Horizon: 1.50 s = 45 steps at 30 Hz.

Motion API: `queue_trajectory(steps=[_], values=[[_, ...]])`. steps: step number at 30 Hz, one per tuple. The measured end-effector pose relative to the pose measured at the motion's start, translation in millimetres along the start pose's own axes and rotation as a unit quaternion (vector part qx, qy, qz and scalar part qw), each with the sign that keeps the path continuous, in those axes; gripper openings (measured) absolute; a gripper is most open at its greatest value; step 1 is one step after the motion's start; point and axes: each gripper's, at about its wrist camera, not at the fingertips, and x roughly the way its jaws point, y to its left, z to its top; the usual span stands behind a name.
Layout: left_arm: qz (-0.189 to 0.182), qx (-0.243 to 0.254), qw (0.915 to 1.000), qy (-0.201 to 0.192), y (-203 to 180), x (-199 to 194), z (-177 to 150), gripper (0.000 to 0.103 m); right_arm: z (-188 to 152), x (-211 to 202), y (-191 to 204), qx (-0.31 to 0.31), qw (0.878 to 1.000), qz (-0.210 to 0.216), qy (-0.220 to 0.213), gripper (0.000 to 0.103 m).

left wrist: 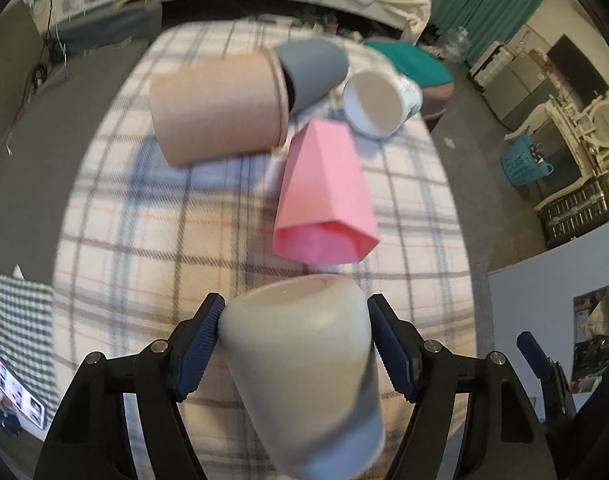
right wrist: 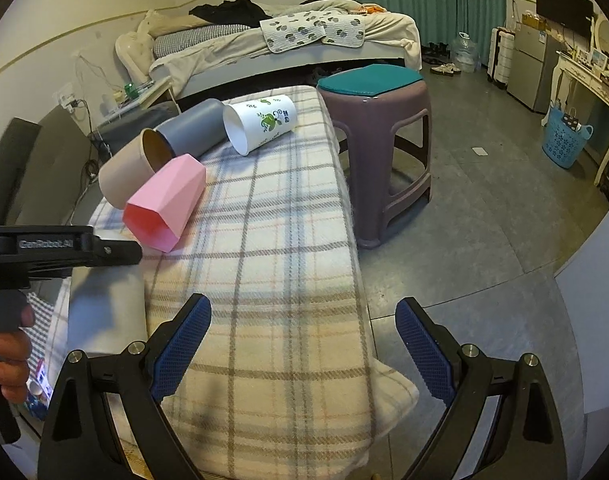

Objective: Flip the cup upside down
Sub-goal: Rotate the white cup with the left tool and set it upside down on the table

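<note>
your left gripper (left wrist: 296,344) has its blue ribbed pads (left wrist: 200,344) pressed on either side of the beige cup (left wrist: 304,364), gripping it near the closed base, which points away from the camera. your right gripper (right wrist: 302,344) hangs with its jaws wide and nothing between them, over the near end of the plaid blanket (right wrist: 264,264).

the blanket covers a long, narrow raised surface. at its far end four cups lie on their sides, touching in a cluster: a tan cup (left wrist: 216,108), a grey cup (left wrist: 312,72) with its end in the tan one's mouth, a white printed cup (right wrist: 260,122), and a faceted pink cup (left wrist: 324,196) nearest you. beside the blanket's far end stands a purple stool (right wrist: 384,152) with a teal seat; beyond it is an unmade bed (right wrist: 264,40). the floor is grey.

the beige cup is plain and matte, with a rounded base. its mouth is cut off at the frame's bottom edge, and motion blur softens its lower wall.
</note>
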Motion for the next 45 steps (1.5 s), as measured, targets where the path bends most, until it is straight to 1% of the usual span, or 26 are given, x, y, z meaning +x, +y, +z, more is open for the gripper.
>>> queue_trajectory(steps=[5,8,9,17,20,21,26,27,30,32,34,39,42,45], values=[[0.017,0.023,0.9984,-0.049,-7.2,-31.5,-0.6,0.074,1.5,-14.3,0.7,0.003,1.0,-0.006,-0.018,0.094],[0.043,0.041,0.9948,-0.084,-11.6,-44.3,-5.1,0.074,0.9,-22.0,1.8,0.006,1.0,-0.006,-0.025,0.094],[0.046,0.043,0.994,-0.09,-11.8,-45.7,-6.1,0.073,0.0,-24.4,1.9,0.007,1.0,-0.005,-0.027,0.094],[0.064,0.052,0.9927,-0.088,-9.6,-38.8,-8.5,0.073,-5.8,-29.9,5.8,0.006,1.0,-0.003,-0.026,0.094],[0.07,0.057,0.993,-0.077,-11.7,-29.3,-12.5,0.073,-6.2,-29.1,6.2,0.007,1.0,-0.003,-0.024,0.094],[0.074,0.062,0.9919,-0.083,-13.9,-29.1,-15.3,0.073,-6.1,-29.0,6.4,0.007,1.0,-0.003,-0.023,0.094],[0.093,0.09,0.9876,-0.089,-26.7,-26.8,-22.2,0.073,-5.9,-28.5,6.7,0.007,1.0,-0.004,-0.023,0.094],[0.093,0.093,0.9872,-0.09,-27.6,-27.1,-23.0,0.074,-5.8,-28.5,6.6,0.008,1.0,-0.004,-0.022,0.094],[0.074,0.101,0.9878,-0.093,-33.0,-29.7,-24.7,0.076,-5.8,-29.3,5.3,0.009,1.0,-0.007,-0.024,0.094],[0.073,0.103,0.987,-0.099,-36.0,-33.2,-25.7,0.08,-5.3,-30.3,4.9,0.009,1.0,-0.008,-0.026,0.094],[0.07,0.106,0.9858,-0.109,-39.1,-40.3,-26.4,0.081,-4.6,-32.6,4.3,0.011,1.0,-0.008,-0.026,0.094],[0.043,0.103,0.9822,-0.151,-44.2,-79.8,-28.1,0.081,-0.7,-50.6,6.0,0.011,0.999,-0.006,-0.039,0.094],[0.022,0.104,0.9772,-0.184,-42.6,-112.5,-33.0,0.081,2.8,-71.9,10.2,0.006,0.998,-0.007,-0.063,0.094],[0.019,0.105,0.9698,-0.22,-39.2,-147.6,-43.4,0.081,5.3,-101.9,18.8,-0.003,0.995,-0.003,-0.095,0.094]])
